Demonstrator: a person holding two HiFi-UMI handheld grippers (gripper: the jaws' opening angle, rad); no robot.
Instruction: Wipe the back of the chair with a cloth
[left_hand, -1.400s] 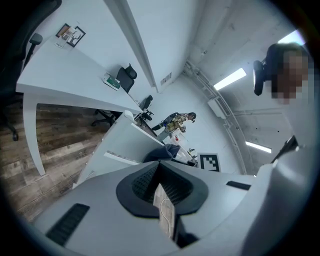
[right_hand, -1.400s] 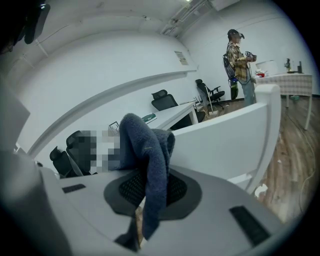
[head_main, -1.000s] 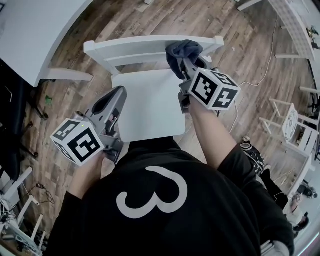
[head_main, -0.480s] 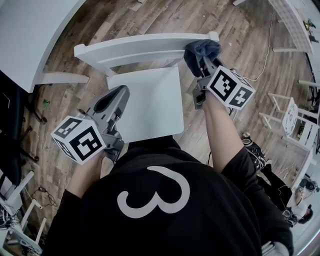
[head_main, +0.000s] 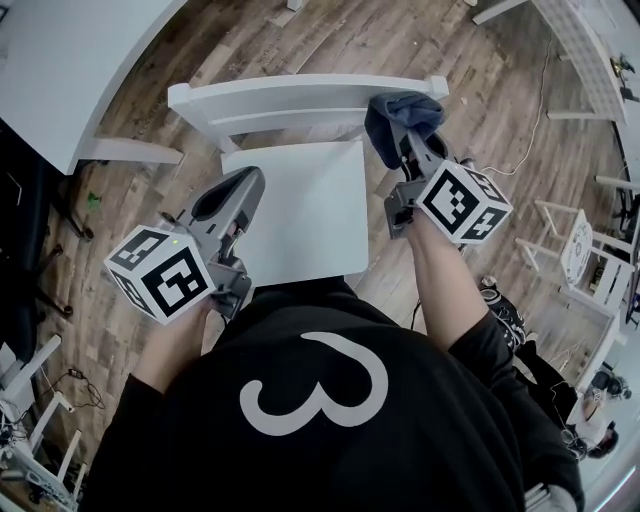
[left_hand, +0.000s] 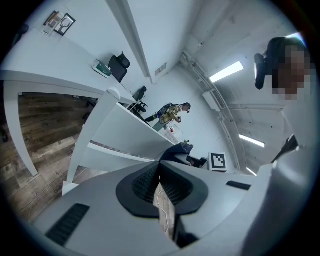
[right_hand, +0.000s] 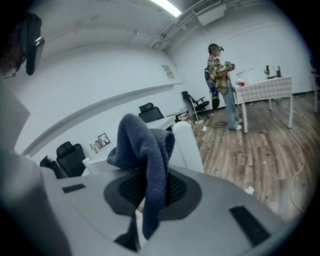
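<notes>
In the head view, the right gripper (head_main: 408, 140) presses a dark blue cloth (head_main: 400, 112) onto the far right end of the white chair back (head_main: 280, 97). The left gripper (head_main: 235, 190) hangs idle over the seat's (head_main: 300, 215) left edge. A good wipe likely needs steady pressure and a long sweep leftward along the rail.

In the left gripper view, the jaws are pressed together on nothing.

In the right gripper view, the jaws clamp the cloth (right_hand: 142, 145), which is thick and soft, bunched and draped over the rail.

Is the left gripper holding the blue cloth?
No, the dark blue cloth is pinched in the right gripper, while the left gripper holds nothing.
</notes>
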